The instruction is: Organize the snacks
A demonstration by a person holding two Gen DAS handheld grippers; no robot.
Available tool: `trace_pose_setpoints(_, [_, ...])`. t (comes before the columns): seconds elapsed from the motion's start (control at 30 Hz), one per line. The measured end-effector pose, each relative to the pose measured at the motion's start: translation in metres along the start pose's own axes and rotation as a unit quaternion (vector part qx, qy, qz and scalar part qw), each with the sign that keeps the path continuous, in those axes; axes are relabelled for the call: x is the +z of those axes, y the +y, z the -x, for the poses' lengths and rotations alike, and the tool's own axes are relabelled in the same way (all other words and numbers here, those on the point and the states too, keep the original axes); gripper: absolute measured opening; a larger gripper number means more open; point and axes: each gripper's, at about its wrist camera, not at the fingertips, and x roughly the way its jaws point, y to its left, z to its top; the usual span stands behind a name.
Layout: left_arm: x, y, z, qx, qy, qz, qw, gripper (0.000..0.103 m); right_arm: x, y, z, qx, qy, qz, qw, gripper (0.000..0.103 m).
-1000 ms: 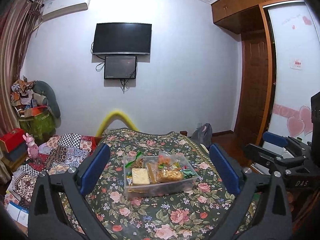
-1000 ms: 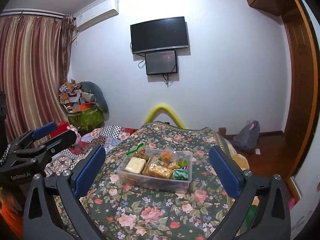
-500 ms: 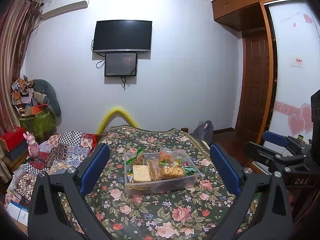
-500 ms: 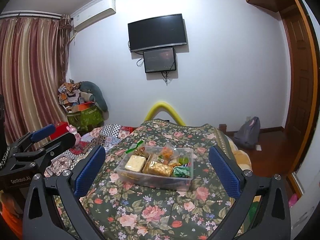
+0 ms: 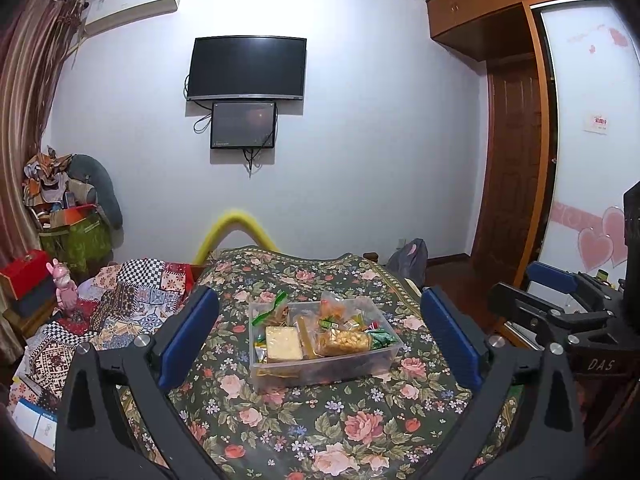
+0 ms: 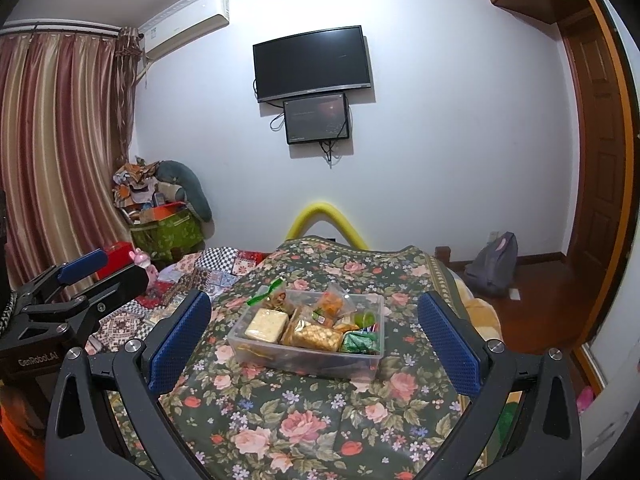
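Observation:
A clear plastic box (image 5: 384, 360) (image 6: 360, 356) full of wrapped snacks sits on a dark floral cloth (image 5: 340, 424) (image 6: 304, 412). In it lie a pale yellow block (image 5: 283, 344) (image 6: 267, 323), a bag of golden puffs (image 5: 347, 341) (image 6: 318, 336) and green wrappers (image 5: 382, 339) (image 6: 358, 342). My left gripper (image 5: 320, 336) is open and empty, held back from the box. My right gripper (image 6: 314, 332) is open and empty too, also short of the box. Each gripper shows at the edge of the other's view.
A patchwork quilt (image 5: 132, 304) lies left of the cloth. A pink toy (image 5: 64, 286) and red box (image 5: 24, 276) stand at far left. A grey backpack (image 6: 494, 264) sits on the wooden floor at right. A wardrobe door (image 5: 580, 184) is at right.
Both grippers have drawn back and risen slightly; the box sits a little lower and farther in both views. Both stay open.

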Motion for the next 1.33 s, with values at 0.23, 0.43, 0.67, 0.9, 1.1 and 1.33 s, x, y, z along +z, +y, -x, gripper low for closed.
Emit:
trace_pose_setpoints(0.23, [0.0002,-0.0006,-0.0008,0.001,0.001,-0.004,1.0000,0.103,0.0004,0.0009,-0.0001,-0.011,-0.002,0.007,1.000,0.103])
trace_pose_setpoints(0.43, [0.0001,0.0008,0.0013,-0.005,0.001,-0.002,1.0000,0.103,0.0016,0.0015,0.0000,-0.015,-0.004,0.008,1.000,0.103])
trace_pose_setpoints(0.67, [-0.0013,-0.0012,0.0028,-0.005,0.000,-0.008,1.0000,0.103,0.0017,0.0013,0.0006,-0.018,-0.007,0.009,1.000,0.103])
trace_pose_setpoints(0.9, [-0.0024,-0.0015,0.0045,-0.010,0.002,-0.007,0.9999,0.103,0.0025,0.0012,0.0005,-0.020,-0.007,0.009,1.000,0.103])
trace_pose_setpoints(1.1, [-0.0026,-0.0011,0.0044,-0.011,0.005,-0.006,0.9999,0.103,0.0011,0.0007,0.0001,-0.023,-0.008,0.010,1.000,0.103])
trace_pose_setpoints(1.33, [-0.0041,-0.0020,0.0009,-0.011,0.012,-0.009,0.9998,0.103,-0.0009,0.0007,-0.0009,-0.024,-0.006,0.010,1.000,0.103])
